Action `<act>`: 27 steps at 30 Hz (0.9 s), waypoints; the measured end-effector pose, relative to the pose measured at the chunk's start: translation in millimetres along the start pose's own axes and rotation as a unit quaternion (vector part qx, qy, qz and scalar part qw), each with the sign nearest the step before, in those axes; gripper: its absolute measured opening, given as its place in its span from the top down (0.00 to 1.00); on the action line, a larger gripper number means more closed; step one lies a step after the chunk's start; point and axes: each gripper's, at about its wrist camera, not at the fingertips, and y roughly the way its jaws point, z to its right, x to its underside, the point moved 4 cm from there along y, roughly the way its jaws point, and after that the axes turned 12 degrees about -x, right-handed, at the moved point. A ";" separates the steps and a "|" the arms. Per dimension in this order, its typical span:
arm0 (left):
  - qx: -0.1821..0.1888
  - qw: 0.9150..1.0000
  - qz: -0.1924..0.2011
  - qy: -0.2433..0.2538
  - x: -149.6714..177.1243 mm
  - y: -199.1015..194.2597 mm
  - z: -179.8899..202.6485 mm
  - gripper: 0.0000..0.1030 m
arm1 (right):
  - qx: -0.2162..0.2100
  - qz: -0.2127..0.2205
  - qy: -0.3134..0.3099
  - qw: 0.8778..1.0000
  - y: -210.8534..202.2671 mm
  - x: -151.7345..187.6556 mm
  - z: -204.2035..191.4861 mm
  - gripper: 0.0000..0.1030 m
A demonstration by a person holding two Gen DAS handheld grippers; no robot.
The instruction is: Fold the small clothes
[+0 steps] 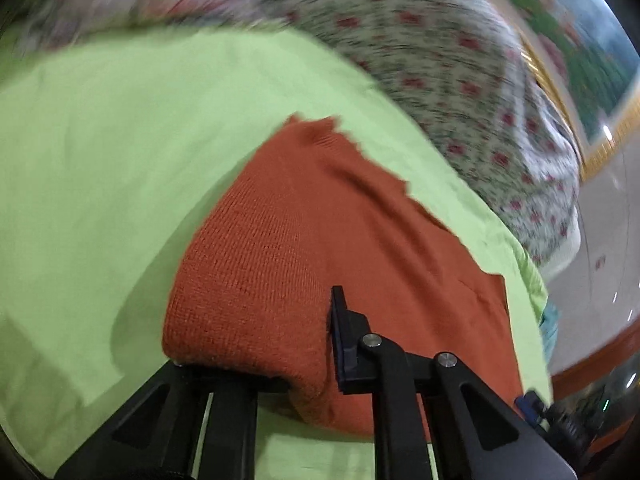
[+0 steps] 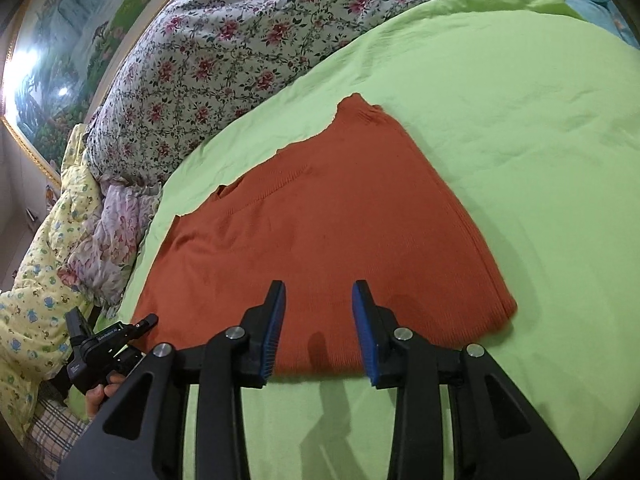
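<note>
Right gripper (image 2: 319, 328) jaws parted, empty, hovering over near hem of orange knit top (image 2: 320, 216). Left gripper (image 1: 296, 344) jaws nearly closed, pinching a raised fold of same top (image 1: 304, 240), cloth draped over left finger; also visible at top's left corner in right view (image 2: 108, 340). Top spread flat on green sheet (image 2: 500, 128). Beyond: floral quilt (image 2: 224, 48).
</note>
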 end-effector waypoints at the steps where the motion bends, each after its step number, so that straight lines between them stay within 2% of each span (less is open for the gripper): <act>1: 0.004 1.000 0.013 0.027 -1.7 -7.2 18.1 0.89 | -0.003 0.000 0.002 1.000 0.8 -2.9 1.3 0.65; 5: 0.040 0.992 0.028 0.118 2.8 -21.2 84.7 0.89 | -0.020 -0.002 0.008 1.000 1.9 -16.4 8.4 0.65; 8: 0.073 0.978 0.022 0.195 25.0 -19.8 143.8 0.89 | -0.040 -0.006 0.019 0.999 3.1 -26.7 14.0 0.65; 11: 0.095 0.965 -0.003 0.245 59.6 -3.9 180.4 0.89 | -0.060 -0.010 0.034 0.998 4.7 -39.4 22.6 0.65; 14: 0.089 0.958 -0.033 0.272 91.6 17.3 193.4 0.89 | -0.064 -0.020 0.044 0.997 10.6 -47.7 28.2 0.65; 16: 0.080 0.957 -0.042 0.277 106.6 26.8 192.8 0.89 | -0.075 -0.032 0.048 0.995 18.8 -51.6 28.7 0.65; 18: 0.086 0.958 -0.042 0.271 108.2 25.4 190.0 0.89 | -0.084 -0.044 0.047 0.994 29.5 -55.4 25.2 0.61; 21: 0.088 0.958 -0.038 0.269 103.5 22.6 190.1 0.89 | -0.111 -0.069 0.048 0.990 55.1 -63.0 14.2 0.42; 24: 0.088 0.957 -0.029 0.274 99.7 17.9 191.6 0.89 | -0.131 -0.092 0.045 0.986 85.0 -71.8 1.3 0.40; 27: 0.083 0.955 -0.023 0.284 99.6 14.1 194.0 0.89 | -0.146 -0.136 0.046 0.979 122.4 -76.3 -11.7 0.40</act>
